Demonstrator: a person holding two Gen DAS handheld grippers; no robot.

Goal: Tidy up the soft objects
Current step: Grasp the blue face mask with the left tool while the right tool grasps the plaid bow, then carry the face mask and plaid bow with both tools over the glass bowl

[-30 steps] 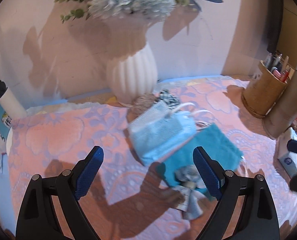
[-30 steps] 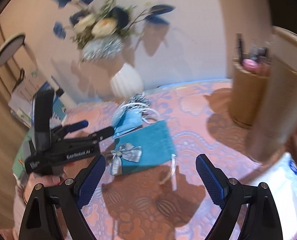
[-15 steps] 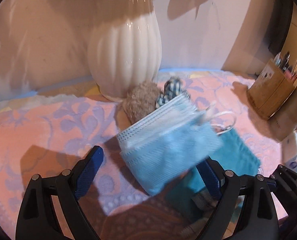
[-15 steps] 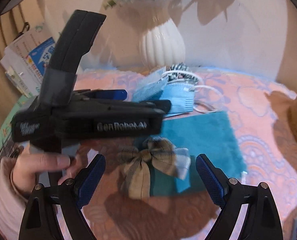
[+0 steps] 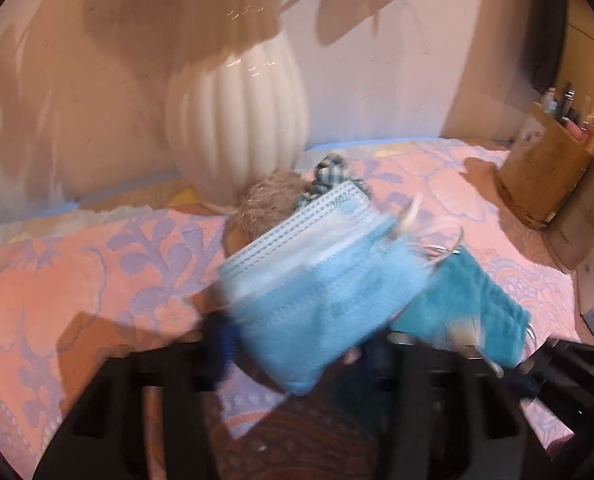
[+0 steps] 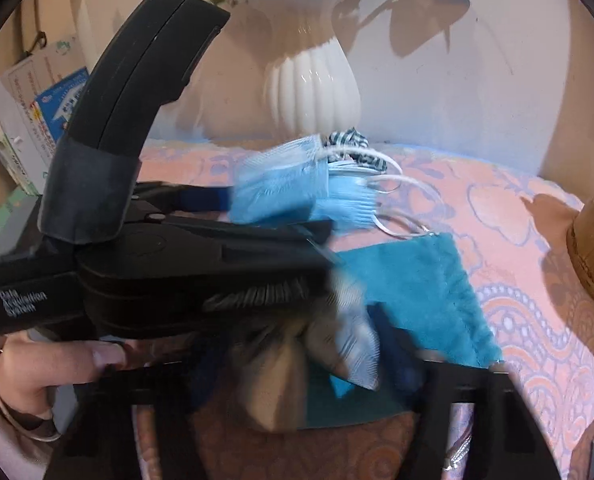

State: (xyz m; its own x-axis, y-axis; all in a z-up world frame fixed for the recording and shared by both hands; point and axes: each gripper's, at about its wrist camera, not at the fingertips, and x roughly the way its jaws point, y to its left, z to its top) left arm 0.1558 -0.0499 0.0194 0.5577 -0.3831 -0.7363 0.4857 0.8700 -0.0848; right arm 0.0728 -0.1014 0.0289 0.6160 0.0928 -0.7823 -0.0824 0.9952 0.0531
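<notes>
Motion blur is smearing both closing jaws: the left gripper point(image 5: 297, 344) is pinching the pale blue pleated face masks point(image 5: 321, 292), the right gripper point(image 6: 297, 364) the striped grey ribbon bow point(image 6: 345, 340) on the teal velvet pouch point(image 6: 421, 288).

A home is indicated: a bench is covered by a pink flowered cloth point(image 5: 57, 280), on which a white ribbed vase point(image 6: 313, 92) of flowers is set against a plain wall, with a pen holder point(image 5: 545, 176) and stacked papers point(image 6: 29, 112) nearby.
</notes>
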